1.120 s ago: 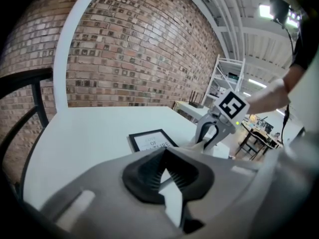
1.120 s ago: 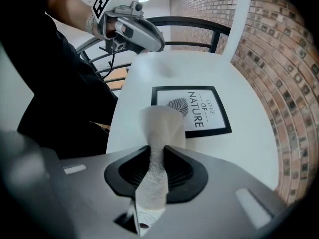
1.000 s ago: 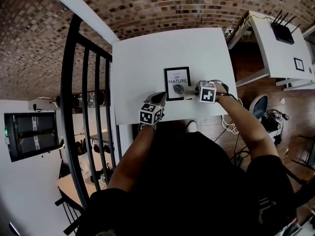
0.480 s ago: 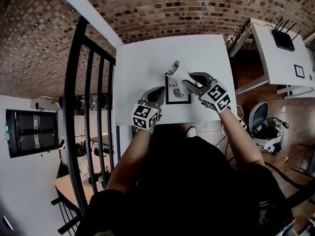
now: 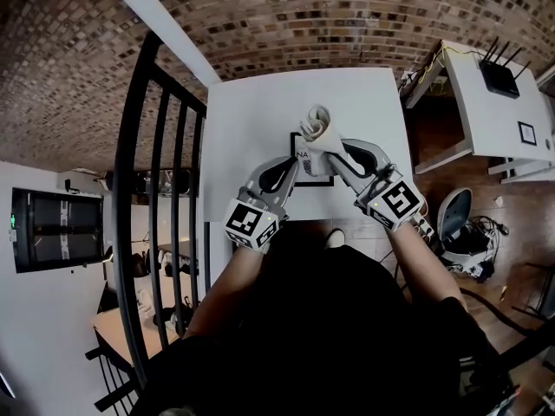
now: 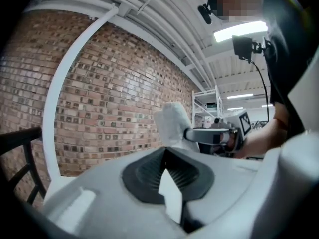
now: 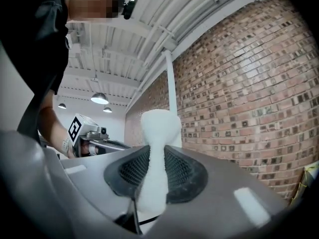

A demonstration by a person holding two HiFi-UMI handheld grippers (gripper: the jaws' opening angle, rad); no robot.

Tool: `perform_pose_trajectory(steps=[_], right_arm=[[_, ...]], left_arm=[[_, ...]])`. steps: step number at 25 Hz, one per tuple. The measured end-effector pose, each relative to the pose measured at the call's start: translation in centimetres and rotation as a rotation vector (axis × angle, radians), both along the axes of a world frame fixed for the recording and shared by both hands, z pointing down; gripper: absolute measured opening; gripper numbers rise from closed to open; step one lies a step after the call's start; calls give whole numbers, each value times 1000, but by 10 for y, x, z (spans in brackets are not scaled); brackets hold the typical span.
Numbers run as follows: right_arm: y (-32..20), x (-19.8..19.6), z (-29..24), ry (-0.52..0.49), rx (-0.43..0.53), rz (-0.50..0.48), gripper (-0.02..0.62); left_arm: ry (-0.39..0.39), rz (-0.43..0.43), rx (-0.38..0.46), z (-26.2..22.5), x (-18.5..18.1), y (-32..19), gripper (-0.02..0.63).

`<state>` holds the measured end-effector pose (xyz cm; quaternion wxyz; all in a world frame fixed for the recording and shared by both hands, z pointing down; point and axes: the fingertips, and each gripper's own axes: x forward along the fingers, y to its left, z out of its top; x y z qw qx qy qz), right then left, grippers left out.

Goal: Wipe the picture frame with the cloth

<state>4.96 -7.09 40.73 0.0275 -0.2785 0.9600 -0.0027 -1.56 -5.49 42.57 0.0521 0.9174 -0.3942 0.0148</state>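
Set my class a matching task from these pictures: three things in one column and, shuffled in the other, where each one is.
Things:
1. white cloth
2. picture frame
3. router

Places:
A. on the side table
B. clamped in the right gripper
C. at the jaws of the left gripper

Pairs: 1-B, 2-C, 3-A

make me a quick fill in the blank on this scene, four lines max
The right gripper is shut on a rolled white ___.
The picture frame has a ___ border.
The table under both grippers is ___ in colour.
Beyond the table stands a ___ wall.
Missing words: cloth; black; white; brick.
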Motion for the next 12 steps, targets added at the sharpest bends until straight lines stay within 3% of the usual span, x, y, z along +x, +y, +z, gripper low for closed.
perform_pose_trajectory(steps=[12], right_arm=[[21, 0, -3, -43, -11, -9, 86]], left_arm=[[9, -1, 25, -9, 9, 15, 2]])
